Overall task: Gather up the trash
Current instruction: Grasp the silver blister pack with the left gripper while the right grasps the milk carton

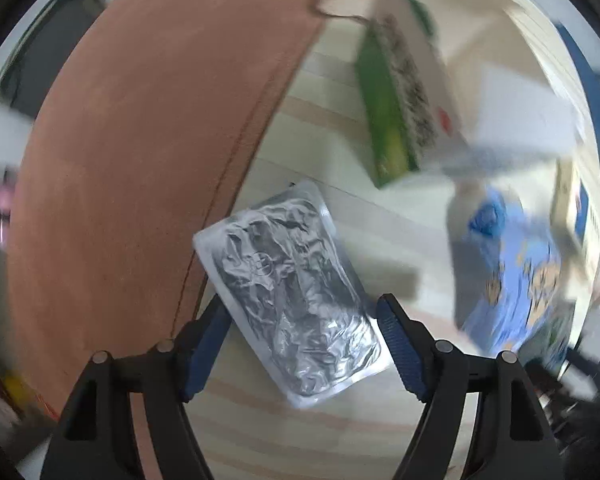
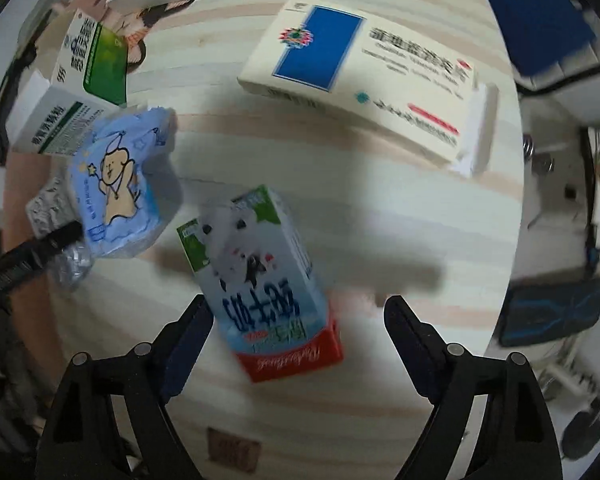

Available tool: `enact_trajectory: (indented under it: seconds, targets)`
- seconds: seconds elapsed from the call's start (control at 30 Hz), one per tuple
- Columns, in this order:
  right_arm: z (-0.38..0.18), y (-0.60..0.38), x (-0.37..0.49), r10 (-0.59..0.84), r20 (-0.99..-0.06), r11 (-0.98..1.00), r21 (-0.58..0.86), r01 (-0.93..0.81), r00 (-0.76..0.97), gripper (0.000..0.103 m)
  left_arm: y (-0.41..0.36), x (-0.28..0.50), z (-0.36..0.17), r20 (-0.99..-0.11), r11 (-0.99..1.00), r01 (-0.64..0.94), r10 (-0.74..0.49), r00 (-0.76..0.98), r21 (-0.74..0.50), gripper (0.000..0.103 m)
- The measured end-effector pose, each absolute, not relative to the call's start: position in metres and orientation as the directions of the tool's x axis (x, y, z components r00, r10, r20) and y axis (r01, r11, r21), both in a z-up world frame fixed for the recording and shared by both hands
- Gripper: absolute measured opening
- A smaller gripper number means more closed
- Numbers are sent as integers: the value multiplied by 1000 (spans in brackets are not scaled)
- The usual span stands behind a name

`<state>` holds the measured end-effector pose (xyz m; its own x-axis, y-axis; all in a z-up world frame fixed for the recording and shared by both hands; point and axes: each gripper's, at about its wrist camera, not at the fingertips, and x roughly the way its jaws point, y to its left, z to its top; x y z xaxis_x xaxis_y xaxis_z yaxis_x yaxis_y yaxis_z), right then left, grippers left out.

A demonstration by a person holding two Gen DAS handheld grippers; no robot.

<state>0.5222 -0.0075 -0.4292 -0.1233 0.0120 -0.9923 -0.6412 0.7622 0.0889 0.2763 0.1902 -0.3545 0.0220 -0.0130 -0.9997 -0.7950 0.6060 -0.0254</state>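
— What sort of place is this?

— It looks like a lived-in home rather than a shop or a lab. The pale striped wooden desk (image 2: 340,168) is strewn with household packaging: a milk carton (image 2: 256,276) at the centre of the right wrist view, a blue tissue pack (image 2: 120,184) with a cartoon figure to its left, and a white-and-blue medicine box (image 2: 360,80) at upper right.

— Anything else?

— A crumpled silver foil pouch (image 1: 292,288) lies at the centre of the left wrist view, with a green-and-white box (image 1: 396,92) above it and a terracotta-coloured surface (image 1: 140,140) filling the left side.
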Motion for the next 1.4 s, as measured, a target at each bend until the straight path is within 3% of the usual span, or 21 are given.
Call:
enact_trajectory:
  seconds: [0.07,0.1,0.17,0.2,0.57,0.63,0.67,0.83,0.97,1.03,1.07,1.1,1.2,1.4]
  targets:
    - [-431,-1,523,7,-997,755,58,-653,-80,83,192,272,-355,-1000,548,-836,-4,26,-24,70]
    - [-432,0,522,8,-998,754,45,-655,-59,73,192,271,-355,-1000,534,-845,5,24,-18,70]
    - [-431,1,520,-14,-1000,752,-4,-659,-10,64,190,270,-355,-999,534,-846,35,18,3,66]
    - [-428,2,517,3,-1000,746,-3,-666,9,51,186,272,-354,-999,545,-839,46,23,6,65]
    - [-405,-27,488,105,-994,771,85,-631,-5,51,125,262,-334,-997,699,-715,75,32,29,60]
    - [-398,-34,481,129,-992,778,108,-618,-10,50,111,252,-328,-997,719,-695,58,47,9,29]
    - [-396,-37,478,138,-990,781,116,-614,-12,51,108,250,-327,-998,724,-690,42,49,-4,21]
    - [-381,-50,455,161,-987,791,127,-598,3,50,92,223,-329,-998,725,-687,-2,63,-45,21]
    - [-380,-53,441,168,-986,826,133,-548,14,51,87,202,-351,-989,646,-750,-120,89,-146,30]
    - [-384,-53,437,163,-987,841,134,-523,10,51,87,200,-350,-984,630,-756,-129,127,-180,46]
    - [-385,-52,431,159,-987,845,130,-518,11,51,89,200,-350,-982,626,-756,-130,139,-190,62]
    - [-389,-52,433,153,-988,849,126,-513,10,51,91,205,-352,-981,625,-757,-130,142,-192,69]
    - [-392,-54,442,143,-990,858,117,-501,14,50,88,226,-352,-988,620,-770,-117,103,-153,78]
    - [-401,-60,456,119,-993,870,92,-485,26,51,56,267,-350,-1000,669,-743,11,27,-13,78]
